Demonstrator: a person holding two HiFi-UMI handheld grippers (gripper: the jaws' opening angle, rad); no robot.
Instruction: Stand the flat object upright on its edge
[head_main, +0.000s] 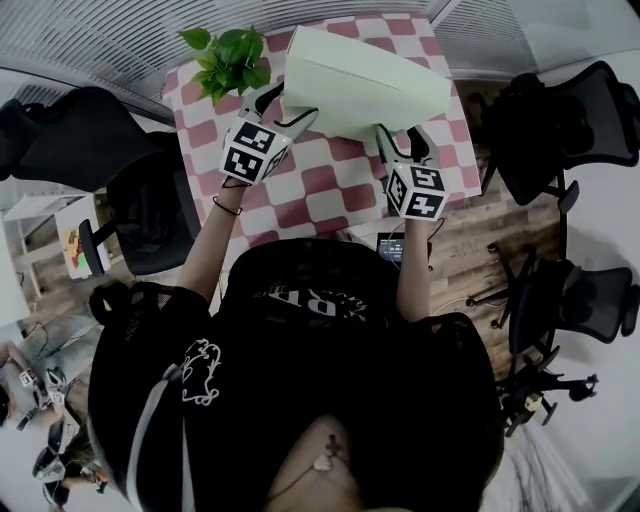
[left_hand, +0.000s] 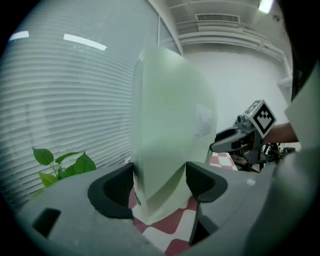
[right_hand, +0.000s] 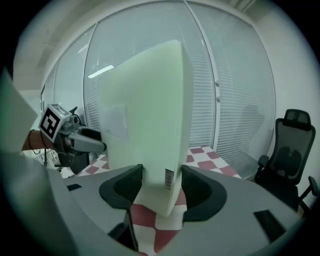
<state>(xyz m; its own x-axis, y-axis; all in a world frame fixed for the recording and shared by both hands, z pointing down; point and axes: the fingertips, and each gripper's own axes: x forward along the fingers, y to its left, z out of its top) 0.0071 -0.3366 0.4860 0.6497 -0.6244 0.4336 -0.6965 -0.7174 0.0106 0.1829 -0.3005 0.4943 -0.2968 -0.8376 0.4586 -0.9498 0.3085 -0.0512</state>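
Pale green flat rectangular box (head_main: 365, 85), upright on its long edge; each end clamped between one pair of jaws.

In front of me is a table (head_main: 330, 190) covered with a red-and-white checked cloth. A leafy green plant (head_main: 228, 60) is at its far left corner. A pale green flat panel (head_main: 360, 85) rises over the far half. Its lower edge comes down to the cloth, but I cannot tell if it touches.
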